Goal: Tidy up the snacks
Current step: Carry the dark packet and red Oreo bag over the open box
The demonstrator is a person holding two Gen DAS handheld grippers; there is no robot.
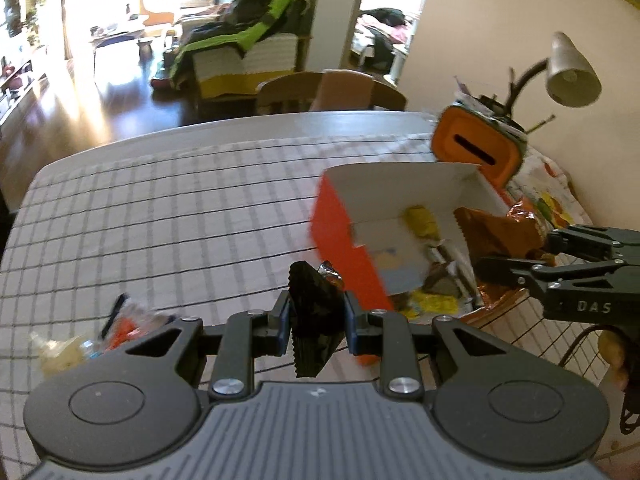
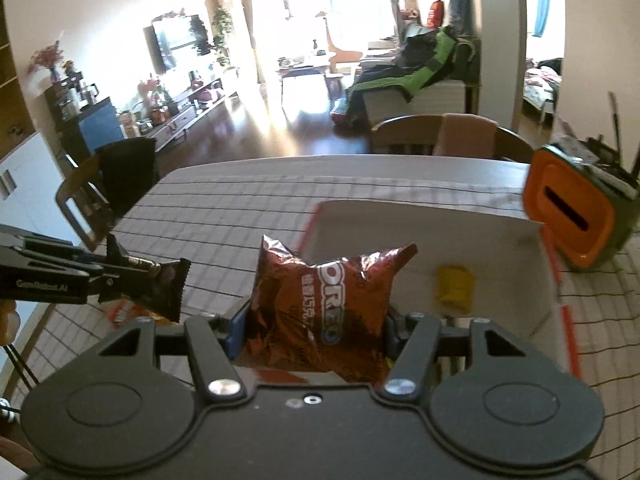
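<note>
My left gripper is shut on a small dark snack packet with serrated ends, held above the checked tablecloth just left of an orange box with a white inside. That box holds several snacks, among them a yellow packet. My right gripper is shut on a brown Oreo bag, lifted in front of the same box. In the left wrist view the right gripper reaches in from the right with the brown bag over the box. The right wrist view shows the left gripper with the dark packet.
Loose snack packets lie on the tablecloth at the near left. An orange bin with a slot and a desk lamp stand beyond the box at the right. Wooden chairs stand at the table's far side.
</note>
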